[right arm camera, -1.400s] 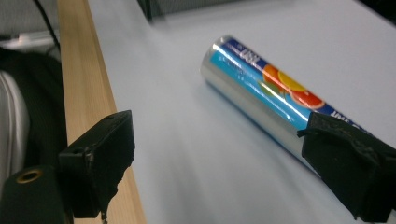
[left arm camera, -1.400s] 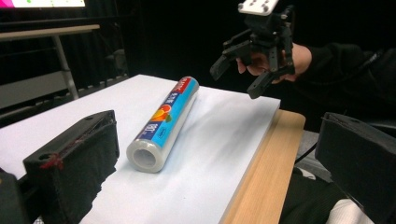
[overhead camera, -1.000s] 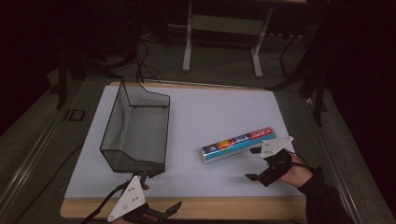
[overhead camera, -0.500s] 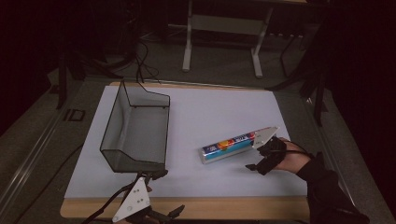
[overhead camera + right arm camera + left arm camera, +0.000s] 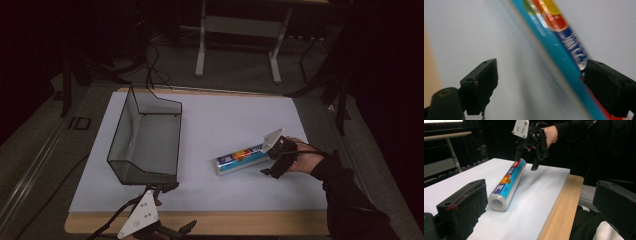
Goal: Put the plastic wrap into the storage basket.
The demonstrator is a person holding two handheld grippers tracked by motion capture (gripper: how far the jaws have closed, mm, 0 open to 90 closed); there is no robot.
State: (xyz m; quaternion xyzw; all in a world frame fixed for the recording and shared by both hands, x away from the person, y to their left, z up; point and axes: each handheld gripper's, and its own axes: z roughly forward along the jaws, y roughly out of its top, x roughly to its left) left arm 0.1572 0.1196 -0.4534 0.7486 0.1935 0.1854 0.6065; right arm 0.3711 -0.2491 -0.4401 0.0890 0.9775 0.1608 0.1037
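Item: roll of cling film, blue printed wrapper, lying flat on the white table mat at about 4 o'clock from the mat's centre, long axis running from 8 o'clock up to 2 o'clock; a black wire-mesh basket stands well apart at 9 o'clock. Right gripper: jaws spread wide, straddling the roll's 2 o'clock end, having just been closing a little, with the roll between them but not yet pressed. In the right gripper view the roll runs diagonally across the gap, close against one jaw and well off the other. Handling note: centre the roll between the jaws and square them across its axis before closing, or the round body will likely skid sideways. Pose: right hand comes in from 4 o'clock, forearm low, gripper tipped downward. Left gripper: open, empty, resting at the mat's near edge at 7 o'clock, aimed towards the roll.
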